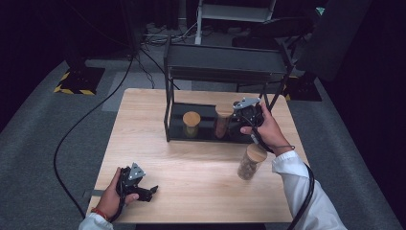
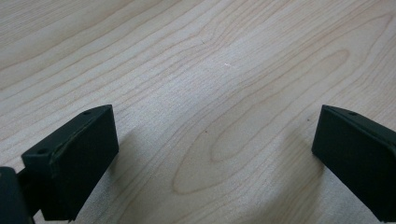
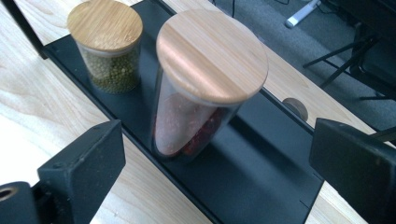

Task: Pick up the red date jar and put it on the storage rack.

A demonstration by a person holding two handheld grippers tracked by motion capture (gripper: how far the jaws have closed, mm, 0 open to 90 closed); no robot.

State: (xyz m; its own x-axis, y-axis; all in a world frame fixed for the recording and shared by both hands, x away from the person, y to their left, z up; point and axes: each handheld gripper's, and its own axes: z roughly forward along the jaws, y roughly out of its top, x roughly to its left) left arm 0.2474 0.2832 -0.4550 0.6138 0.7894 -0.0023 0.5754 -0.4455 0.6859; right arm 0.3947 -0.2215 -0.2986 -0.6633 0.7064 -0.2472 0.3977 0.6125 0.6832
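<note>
Two jars stand on the black shelf point(image 1: 203, 136); the red jar point(image 3: 201, 88) sits before the right tool point(image 3: 210, 154), jaws wide and empty. One jar point(image 1: 250, 162) waits on the bench point(image 1: 191, 167); the left tool point(image 2: 210, 158) rests released.

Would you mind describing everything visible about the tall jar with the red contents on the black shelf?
The tall jar is clear, glass by the look of it, with a round, flat, pale wooden lid. Reddish contents fill most of it. It stands upright on the black bottom tray of the rack, beside a shorter jar of green grains and apart from it. The right gripper faces it with jaws wide open on either side, not touching it.
</note>
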